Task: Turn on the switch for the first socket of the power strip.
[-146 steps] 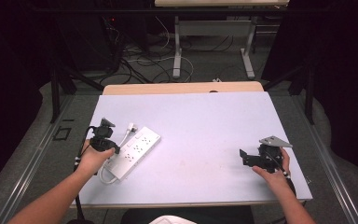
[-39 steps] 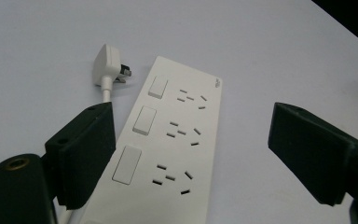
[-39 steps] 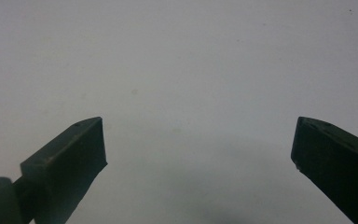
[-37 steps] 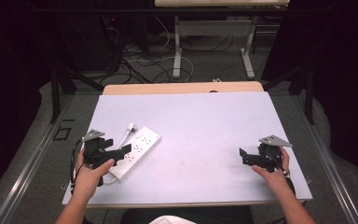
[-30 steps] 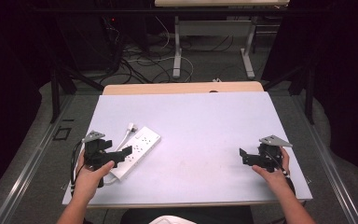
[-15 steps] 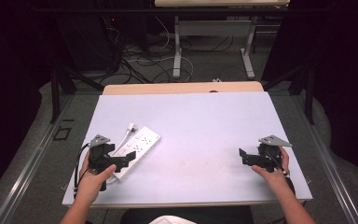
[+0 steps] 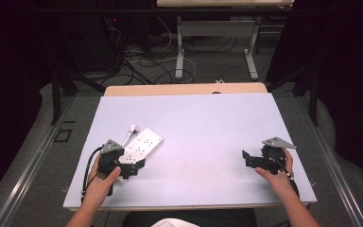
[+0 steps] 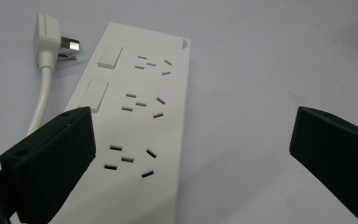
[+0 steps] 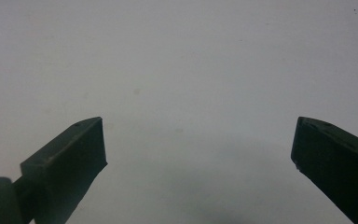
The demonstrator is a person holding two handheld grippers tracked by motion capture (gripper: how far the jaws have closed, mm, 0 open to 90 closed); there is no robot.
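High view: I see my left gripper (image 7: pixel 131 168) at the strip's (image 7: pixel 142 144) near end; the strip's long axis runs toward 1 o'clock, plug (image 7: pixel 131 128) at the far end. Right gripper (image 7: pixel 248 158) rests well apart at 3 o'clock of the table (image 7: pixel 208 123).
Left gripper view: jaws spread wide; the strip's (image 8: pixel 135 126) near end lies partly under my left jaw.
Right gripper view: jaws wide, bare tabletop between.
Change: my left hand has drawn back toward me; right unmoved.

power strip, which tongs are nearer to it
Left. The left tongs sit open over the near end of the power strip; the right tongs rest far across the table.
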